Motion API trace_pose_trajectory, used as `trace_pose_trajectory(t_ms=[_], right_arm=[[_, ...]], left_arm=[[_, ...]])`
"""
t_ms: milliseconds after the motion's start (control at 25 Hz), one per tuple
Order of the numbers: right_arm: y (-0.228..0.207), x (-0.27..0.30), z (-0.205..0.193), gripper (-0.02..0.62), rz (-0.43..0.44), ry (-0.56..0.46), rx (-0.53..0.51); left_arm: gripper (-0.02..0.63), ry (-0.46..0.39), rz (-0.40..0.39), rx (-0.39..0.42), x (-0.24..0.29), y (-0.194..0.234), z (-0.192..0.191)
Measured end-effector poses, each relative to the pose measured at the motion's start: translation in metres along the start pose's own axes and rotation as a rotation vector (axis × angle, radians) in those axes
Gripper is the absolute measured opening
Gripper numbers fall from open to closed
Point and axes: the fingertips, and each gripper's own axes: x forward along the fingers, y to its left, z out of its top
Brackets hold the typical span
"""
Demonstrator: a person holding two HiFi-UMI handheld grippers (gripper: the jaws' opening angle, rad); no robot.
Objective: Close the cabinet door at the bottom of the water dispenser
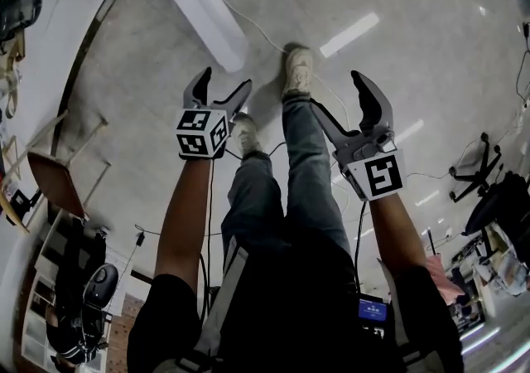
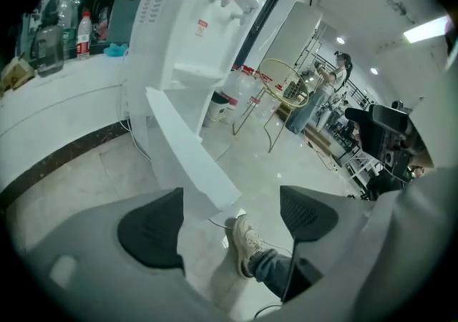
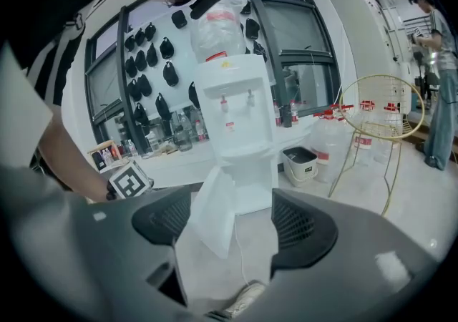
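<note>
The white water dispenser stands against a counter with a bottle on top. Its bottom cabinet door hangs open, swung out to the left of the cabinet. In the head view the door is a white slab reaching over the floor ahead of both grippers. My left gripper is open and empty, short of the door's free end. My right gripper is also open and empty, off to the door's right. In the left gripper view the door runs down between the jaws of the gripper without touching them.
The person's shoes stand on the tiled floor near a white cable. A gold wire frame, water bottles and a bin sit right of the dispenser. Another person stands at far right. A wooden stool is at left.
</note>
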Motion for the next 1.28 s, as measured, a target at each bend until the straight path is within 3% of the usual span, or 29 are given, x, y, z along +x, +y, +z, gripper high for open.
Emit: trace_pose_trajectory(t_ms=[600,1280], right_arm=[[-0.015,0.004,0.000,0.335,-0.002,0.007,0.025],[-0.066,0.006,0.003,0.325,-0.027,0.015,0.065]], left_arm=[[0.428,0.035,-0.035,-0.072,0.028,-0.008,-0.006],[0.403,0.084,-0.086,-0.039,0.071,-0.048,0.025]])
